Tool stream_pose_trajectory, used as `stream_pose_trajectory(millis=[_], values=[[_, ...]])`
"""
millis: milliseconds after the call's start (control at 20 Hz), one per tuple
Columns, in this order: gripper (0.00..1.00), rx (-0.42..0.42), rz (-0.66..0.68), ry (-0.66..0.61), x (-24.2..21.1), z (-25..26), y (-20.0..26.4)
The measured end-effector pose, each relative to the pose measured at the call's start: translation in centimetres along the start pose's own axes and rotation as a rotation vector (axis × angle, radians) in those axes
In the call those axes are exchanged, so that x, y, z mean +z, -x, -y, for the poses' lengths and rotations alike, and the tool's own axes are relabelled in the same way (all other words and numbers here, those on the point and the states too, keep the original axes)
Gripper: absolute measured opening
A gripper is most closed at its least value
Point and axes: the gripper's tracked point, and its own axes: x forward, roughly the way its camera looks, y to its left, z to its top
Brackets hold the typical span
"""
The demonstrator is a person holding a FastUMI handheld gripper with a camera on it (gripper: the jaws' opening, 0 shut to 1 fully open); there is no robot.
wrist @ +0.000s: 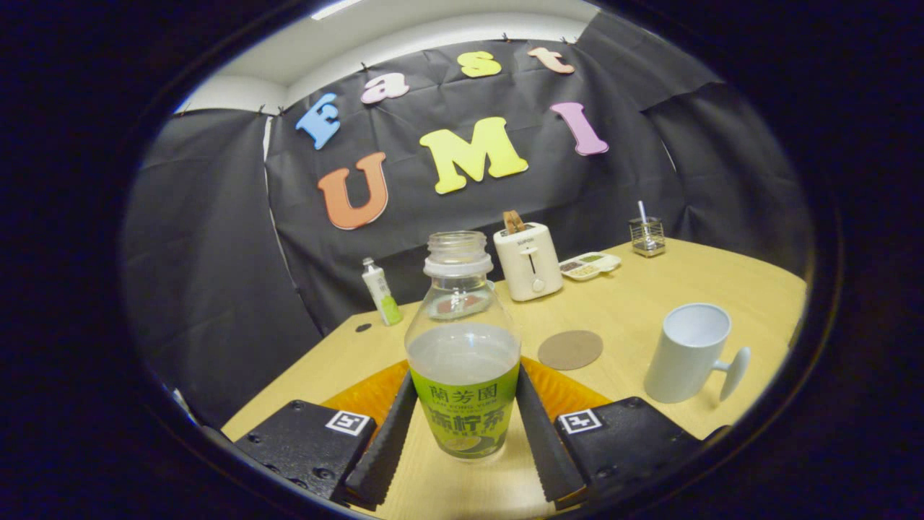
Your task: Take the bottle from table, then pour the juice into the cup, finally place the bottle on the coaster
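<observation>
The gripper (462, 433) seems clamped on the open bottle (463, 347), which stands upright on the table (650, 289); coaster (569, 349) and cup (688, 352) lie beyond.

Bottle (463, 361) between tongs (463, 433) — coaster (569, 349) beyond.

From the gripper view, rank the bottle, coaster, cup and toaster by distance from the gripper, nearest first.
1. Bottle: between the gripper's fingers, both against its sides.
2. Coaster: just beyond, right of the bottle.
3. Cup: farther right; close to the coaster's rank.
4. Toaster: far back by the wall.
</observation>
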Motion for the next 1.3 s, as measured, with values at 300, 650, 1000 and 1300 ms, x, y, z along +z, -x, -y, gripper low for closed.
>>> stream_pose_trajectory(millis=[300,650,1000,1300], values=[[0.8,0.101,-0.028,-0.225,1.0,-0.8,1.0],[0.8,0.196,-0.069,-0.494,1.9,-0.4,1.6],[0.79,0.248,-0.095,-0.684,2.1,0.6,1.3],[0.8,0.289,-0.079,-0.817,3.4,1.0,1.3]])
